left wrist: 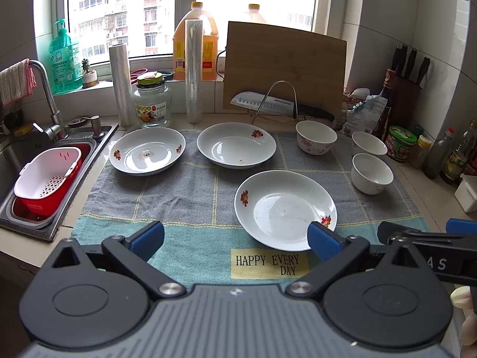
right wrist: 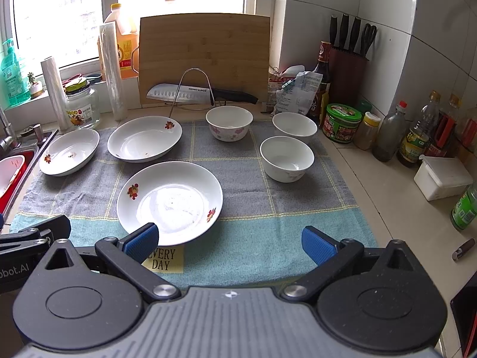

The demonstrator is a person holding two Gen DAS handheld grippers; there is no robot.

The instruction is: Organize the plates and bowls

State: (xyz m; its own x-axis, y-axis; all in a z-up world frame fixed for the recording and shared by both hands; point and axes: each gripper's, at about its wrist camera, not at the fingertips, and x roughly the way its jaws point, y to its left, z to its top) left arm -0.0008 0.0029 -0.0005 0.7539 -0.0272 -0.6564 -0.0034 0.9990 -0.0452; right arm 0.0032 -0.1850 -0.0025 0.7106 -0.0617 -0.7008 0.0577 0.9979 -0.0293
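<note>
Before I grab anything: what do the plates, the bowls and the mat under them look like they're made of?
Plates, e.g. the nearest plate: apparently glazed ceramic; glossy white with window glare and printed flowers, though melamine can't be excluded. Bowls, e.g. the nearest bowl: the same shiny white glaze, thin rims. Mat: woven cloth towel, matte, fuzzy texture with stitched grid lines.

Three white plates (left wrist: 147, 151) (left wrist: 236, 144) (left wrist: 285, 210) with red floral marks; three white bowls (left wrist: 316, 137) (left wrist: 369, 144) (left wrist: 371, 173); two plastic-wrap rolls (left wrist: 120, 85) (left wrist: 193, 71); two oil jugs (left wrist: 195, 41) (left wrist: 254, 13); one cutting board (left wrist: 284, 65); one knife (left wrist: 280, 103); one glass jar (left wrist: 152, 101)
</note>
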